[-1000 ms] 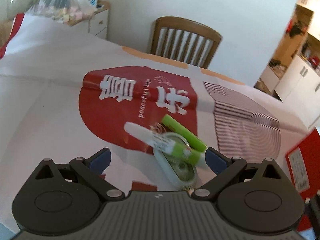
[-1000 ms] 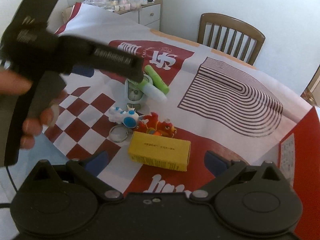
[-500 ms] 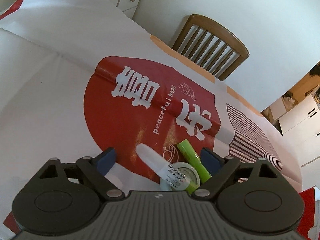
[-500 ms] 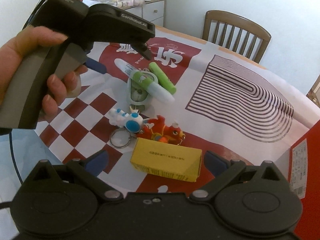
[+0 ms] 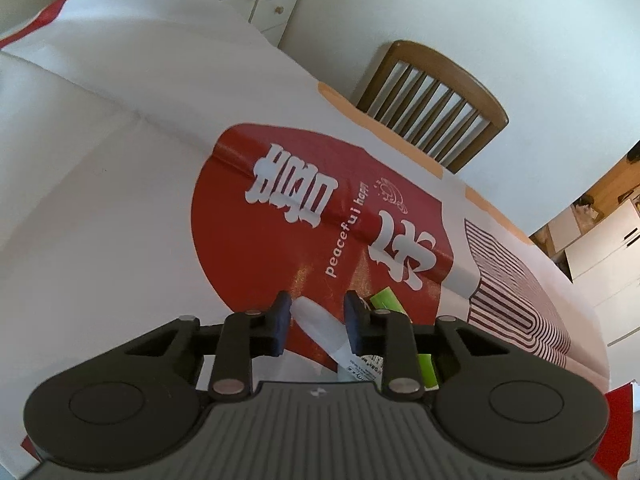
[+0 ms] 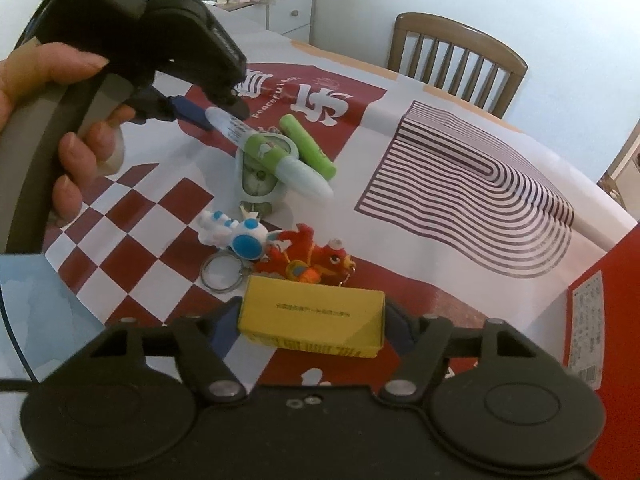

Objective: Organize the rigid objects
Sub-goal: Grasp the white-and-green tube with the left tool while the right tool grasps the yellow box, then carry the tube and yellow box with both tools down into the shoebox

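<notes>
Lying across a pale green oval tape dispenser (image 6: pixel 261 168), the white-and-green marker pen (image 6: pixel 272 152) has its translucent cap between the narrowed jaws of the left gripper (image 5: pixel 316 326), pads at or near the cap. At the dispenser's 2 o'clock sits a lime green tube (image 6: pixel 307 147). The right gripper (image 6: pixel 310 322) clamps a yellow cardboard box (image 6: pixel 312 322), with a blue-white keychain figure (image 6: pixel 236 236) and red toy (image 6: pixel 312 260) at its 12 o'clock on the red-and-white printed tablecloth (image 6: pixel 460 184).

Marker (image 6: pixel 272 150) on tape dispenser (image 6: pixel 260 180), keychains (image 6: pixel 280 248) between dispenser and box (image 6: pixel 312 322)
</notes>
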`<state>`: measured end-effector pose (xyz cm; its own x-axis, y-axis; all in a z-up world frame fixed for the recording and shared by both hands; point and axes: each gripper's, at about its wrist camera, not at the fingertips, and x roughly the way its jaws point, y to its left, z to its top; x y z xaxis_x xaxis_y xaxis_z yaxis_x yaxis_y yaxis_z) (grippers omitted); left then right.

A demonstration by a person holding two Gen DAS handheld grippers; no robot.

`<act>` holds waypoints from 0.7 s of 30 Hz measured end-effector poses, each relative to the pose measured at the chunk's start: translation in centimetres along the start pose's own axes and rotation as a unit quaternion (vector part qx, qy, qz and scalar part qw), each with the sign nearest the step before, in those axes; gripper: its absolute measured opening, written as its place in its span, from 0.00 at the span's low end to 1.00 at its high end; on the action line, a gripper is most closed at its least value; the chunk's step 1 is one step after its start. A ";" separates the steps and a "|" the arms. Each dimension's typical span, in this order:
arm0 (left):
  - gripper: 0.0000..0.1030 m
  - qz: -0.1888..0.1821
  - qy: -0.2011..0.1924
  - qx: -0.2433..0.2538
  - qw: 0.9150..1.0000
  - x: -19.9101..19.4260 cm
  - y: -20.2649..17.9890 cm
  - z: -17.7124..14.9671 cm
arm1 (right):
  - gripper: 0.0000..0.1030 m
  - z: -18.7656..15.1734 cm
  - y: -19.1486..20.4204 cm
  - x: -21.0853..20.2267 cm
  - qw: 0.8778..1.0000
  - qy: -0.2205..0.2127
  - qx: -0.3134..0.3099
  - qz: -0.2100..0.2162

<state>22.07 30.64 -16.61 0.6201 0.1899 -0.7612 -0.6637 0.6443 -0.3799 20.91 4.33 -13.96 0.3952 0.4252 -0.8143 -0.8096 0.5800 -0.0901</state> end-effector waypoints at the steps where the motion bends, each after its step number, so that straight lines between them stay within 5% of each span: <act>1: 0.24 -0.002 -0.002 0.001 1.000 -0.3 0.0 0.0 | 0.70 -0.1 0.0 0.0 1.000 0.000 -0.002 -0.003; 21: 0.14 -0.089 -0.050 0.053 0.993 -9.1 -2.3 -1.7 | 0.69 -1.2 -2.5 -7.7 0.998 -0.048 0.050 0.010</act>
<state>17.27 26.15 -9.73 0.7650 0.1357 -0.6296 -0.4962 0.7474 -0.4418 19.32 -1.22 -8.16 0.4221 0.4995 -0.7565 -0.7724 0.6351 -0.0117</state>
